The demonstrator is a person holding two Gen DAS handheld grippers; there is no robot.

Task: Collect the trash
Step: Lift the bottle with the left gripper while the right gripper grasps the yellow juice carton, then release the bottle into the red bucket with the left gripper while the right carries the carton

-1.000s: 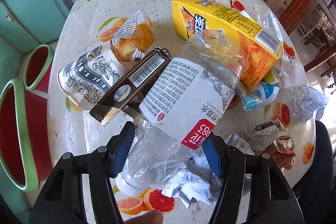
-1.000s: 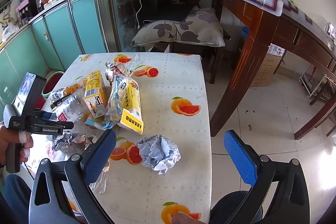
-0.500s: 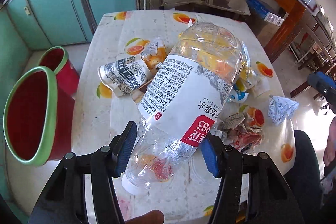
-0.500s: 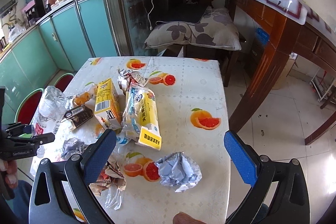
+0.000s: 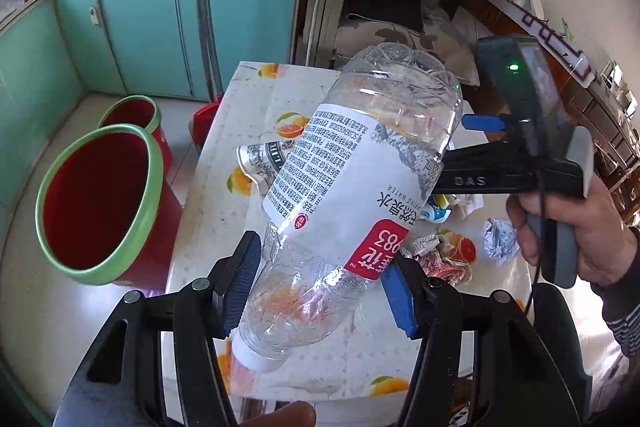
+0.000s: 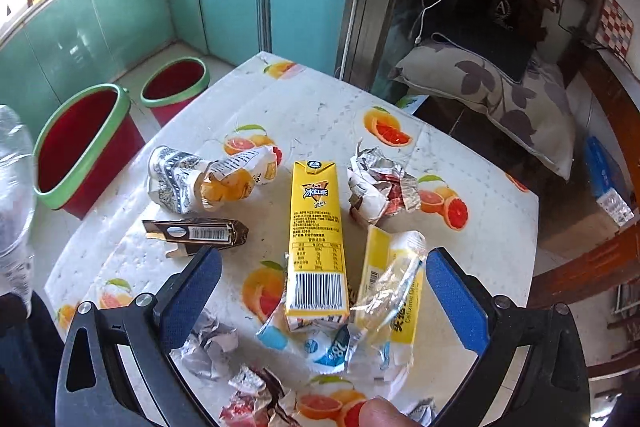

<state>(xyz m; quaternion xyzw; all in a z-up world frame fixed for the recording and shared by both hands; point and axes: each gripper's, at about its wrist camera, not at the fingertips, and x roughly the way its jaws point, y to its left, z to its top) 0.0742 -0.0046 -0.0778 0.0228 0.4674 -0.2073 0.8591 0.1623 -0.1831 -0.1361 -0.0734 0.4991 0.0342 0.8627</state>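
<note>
The left gripper had its jaws closed on the lower neck end of a clear plastic bottle, one blue pad on each side of the crumpled wall. The bottle was held clear of the table. Its long axis ran diagonally: the white cap pointed down and toward the camera, at lower left, and the ribbed base pointed up and away, at upper right. A white label with a red patch wrapped its middle. To the left of the bottle, on the floor, stood a large red bin with a green rim, open, with a smaller red bin behind it. The bottle was above the table edge, beside the large bin and not over its mouth.

The right gripper had its jaws spread wide, holding nothing, above the near part of the table. Between and just beyond the pads lay a yellow drink carton, flat, its long axis running away from the camera, top end far. Just right of it lay a yellow-and-clear wrapper. Beyond that was a crumpled foil wrapper. To the left lay a dark brown packet with a barcode, and farther off a crushed paper cup touching an orange pouch. Crumpled paper lay near the left pad.
</note>
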